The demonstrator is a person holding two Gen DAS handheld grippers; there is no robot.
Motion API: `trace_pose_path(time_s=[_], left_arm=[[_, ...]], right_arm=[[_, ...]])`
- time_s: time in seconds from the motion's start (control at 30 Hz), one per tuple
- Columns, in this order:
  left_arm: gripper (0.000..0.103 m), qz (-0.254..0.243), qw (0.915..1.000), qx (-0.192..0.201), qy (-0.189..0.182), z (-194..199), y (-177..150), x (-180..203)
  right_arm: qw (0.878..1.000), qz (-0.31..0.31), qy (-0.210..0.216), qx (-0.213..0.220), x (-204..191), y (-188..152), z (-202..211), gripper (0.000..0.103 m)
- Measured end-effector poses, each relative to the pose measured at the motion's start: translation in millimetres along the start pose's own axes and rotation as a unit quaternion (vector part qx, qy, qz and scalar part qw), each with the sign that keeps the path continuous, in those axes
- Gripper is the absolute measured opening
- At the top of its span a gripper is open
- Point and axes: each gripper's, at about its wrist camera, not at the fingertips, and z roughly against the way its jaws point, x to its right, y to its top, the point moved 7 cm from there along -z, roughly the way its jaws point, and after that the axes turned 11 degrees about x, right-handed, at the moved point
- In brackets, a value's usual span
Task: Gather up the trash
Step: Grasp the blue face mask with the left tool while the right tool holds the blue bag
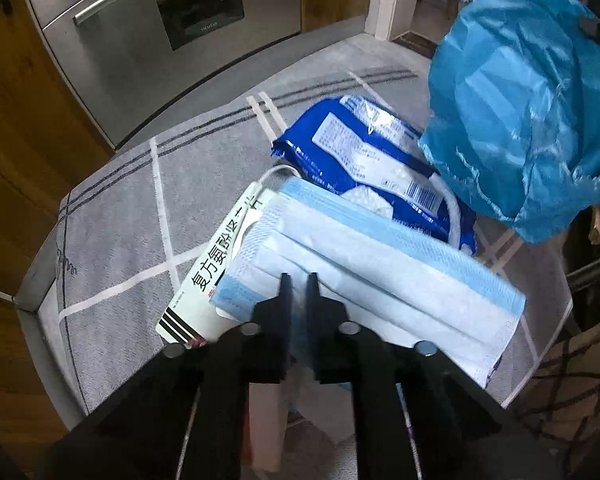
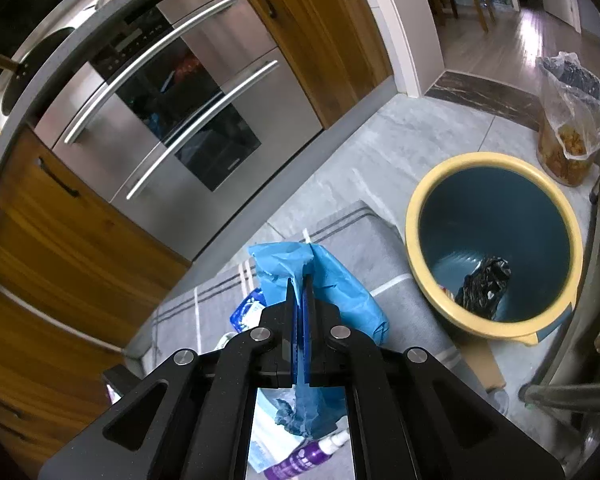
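My left gripper [image 1: 299, 280] is shut on a light blue face mask [image 1: 380, 272], held above a grey striped mat [image 1: 120, 220]. Under the mask lie a white medicine box [image 1: 212, 276] with black characters and a dark blue wipes pack [image 1: 360, 152]. My right gripper [image 2: 300, 284] is shut on a crumpled blue plastic bag [image 2: 340, 280], which hangs in the air at the upper right of the left wrist view [image 1: 528, 112]. A bin [image 2: 496, 240] with a yellow rim and blue inside stands to the right, holding a black bag [image 2: 484, 284].
A steel oven front [image 2: 172, 120] and wooden cabinets [image 2: 60, 248] stand behind the mat. A purple bottle [image 2: 296, 460] lies below my right gripper. A clear bag of scraps [image 2: 572, 120] sits past the bin. A metal leg [image 2: 572, 396] is at the right.
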Motion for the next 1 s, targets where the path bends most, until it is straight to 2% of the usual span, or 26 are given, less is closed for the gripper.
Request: trace_pose_path(time_s=[0.37, 0.67, 0.83, 1.0], left_arm=[[0.001, 0.015, 0.9950, 0.097, -0.019, 43, 44, 7], [0.001, 0.000, 0.9845, 0.173, -0.028, 90, 81, 19], [0.001, -0.016, 0.9774, 0.208, -0.031, 113, 99, 28], [0.001, -0.030, 0.9720, 0.230, -0.036, 124, 112, 38]], right_arm=[[1.000, 0.010, 0.007, 0.022, -7, 10, 11, 0.003], [0.996, 0.010, 0.015, 0.089, -1, 55, 49, 0.003], [0.992, 0.013, 0.001, 0.124, 13, 79, 66, 0.003], [0.990, 0.003, -0.019, 0.140, 38, 101, 68, 0.003]])
